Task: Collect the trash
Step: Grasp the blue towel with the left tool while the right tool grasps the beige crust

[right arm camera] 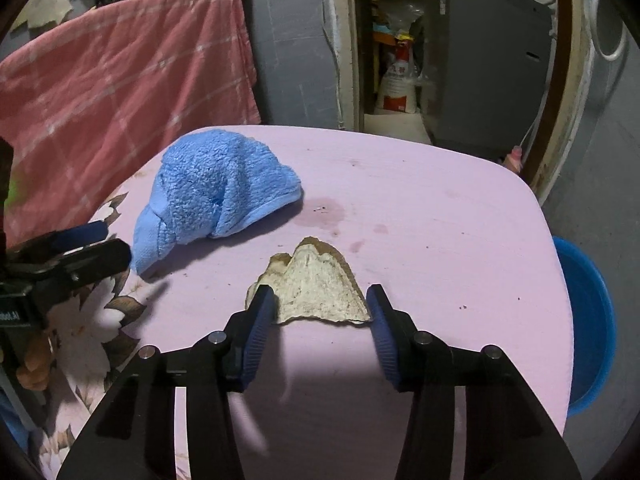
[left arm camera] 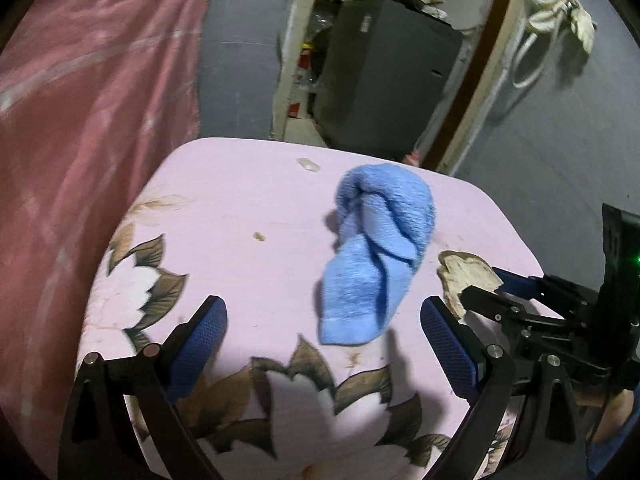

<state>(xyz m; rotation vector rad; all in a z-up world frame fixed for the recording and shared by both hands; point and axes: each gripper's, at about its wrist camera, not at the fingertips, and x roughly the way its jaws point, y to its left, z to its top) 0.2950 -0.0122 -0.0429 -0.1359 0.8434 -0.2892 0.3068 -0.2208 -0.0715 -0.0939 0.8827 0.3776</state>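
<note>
A torn, dry beige scrap (right arm camera: 316, 280), like a crust or peel, lies on the pink floral table (right arm camera: 440, 220). My right gripper (right arm camera: 318, 300) straddles its near edge, and both blue pads touch its sides. In the left wrist view the same scrap (left arm camera: 464, 272) sits at the table's right edge with the right gripper (left arm camera: 492, 288) clamped around it. My left gripper (left arm camera: 326, 340) is open, with the lower end of a crumpled blue towel (left arm camera: 376, 248) just beyond its fingers. Two small crumbs (left arm camera: 308, 165) (left arm camera: 259, 236) lie farther back on the table.
The blue towel (right arm camera: 212, 196) lies left of the scrap, near a dark stain (right arm camera: 328, 208). A blue basin (right arm camera: 588, 320) stands below the table's right edge. A pink checked cloth (right arm camera: 120, 80) hangs at the left. Behind are a doorway and a grey cabinet (right arm camera: 488, 64).
</note>
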